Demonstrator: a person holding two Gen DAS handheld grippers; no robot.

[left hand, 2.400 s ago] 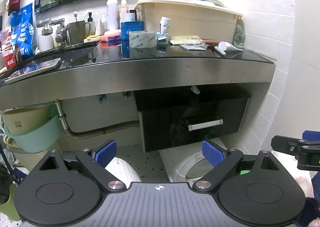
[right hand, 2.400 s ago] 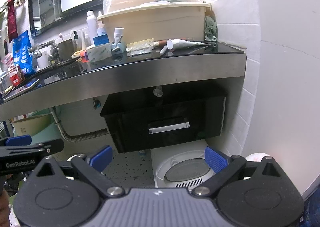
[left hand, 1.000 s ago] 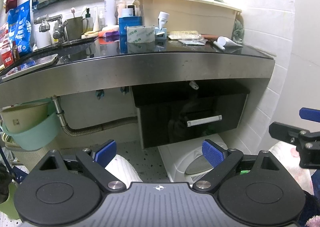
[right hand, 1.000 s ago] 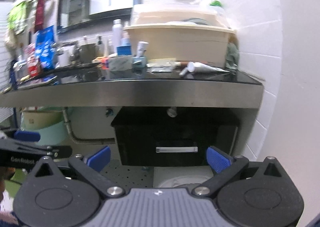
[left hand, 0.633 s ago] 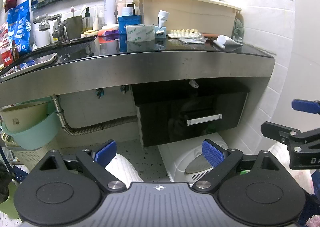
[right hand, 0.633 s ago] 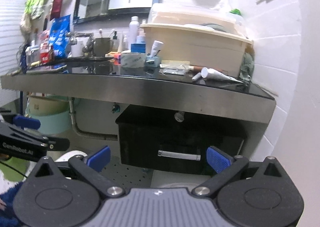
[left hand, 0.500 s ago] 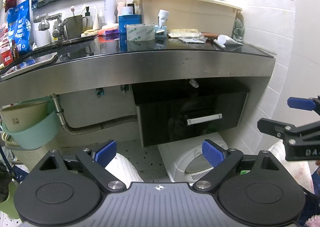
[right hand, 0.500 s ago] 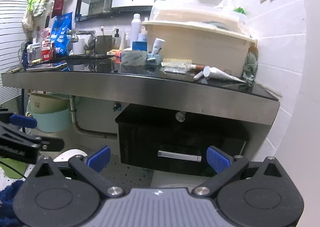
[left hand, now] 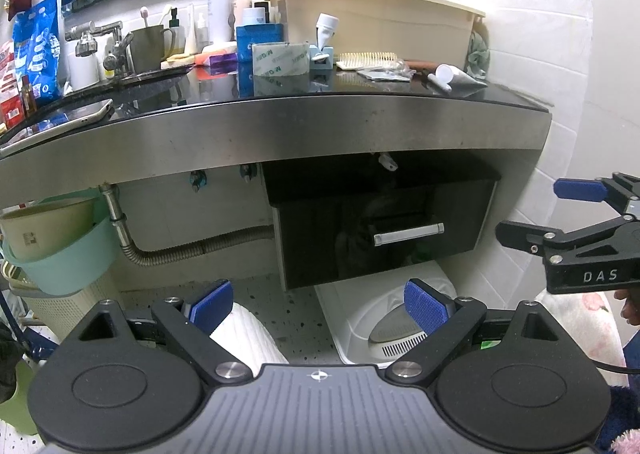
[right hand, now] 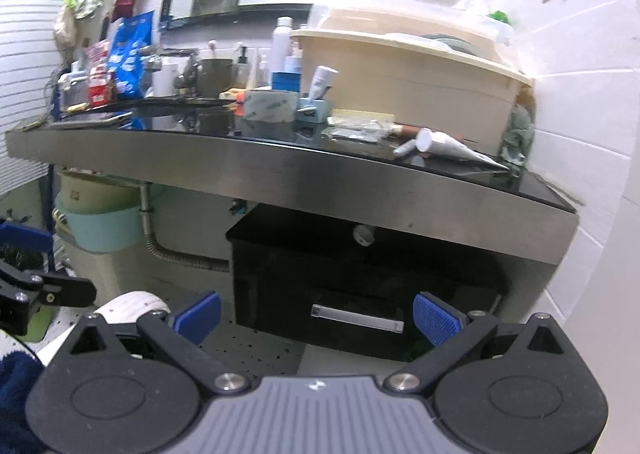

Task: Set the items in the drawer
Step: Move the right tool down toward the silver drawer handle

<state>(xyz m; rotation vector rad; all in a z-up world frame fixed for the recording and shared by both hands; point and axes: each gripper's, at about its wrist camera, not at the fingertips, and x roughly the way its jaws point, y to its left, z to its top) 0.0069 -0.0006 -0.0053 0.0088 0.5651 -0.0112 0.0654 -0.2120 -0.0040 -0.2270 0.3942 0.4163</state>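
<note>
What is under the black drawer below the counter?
Under the closed black drawer a white appliance stands on the floor. The drawer hides its rear part, and the left gripper covers its front.

White letters "DAS" stand on the black body of the right gripper [left hand: 578, 209], seen from the left wrist view. The tissue pack [left hand: 281, 58] on the worktop carries green lettering, too distorted to read surely.

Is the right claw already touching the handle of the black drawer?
Apart. In the right wrist view the open right claw is short of the drawer handle; the bar shows whole between the pads, with floor before the drawer.
</note>
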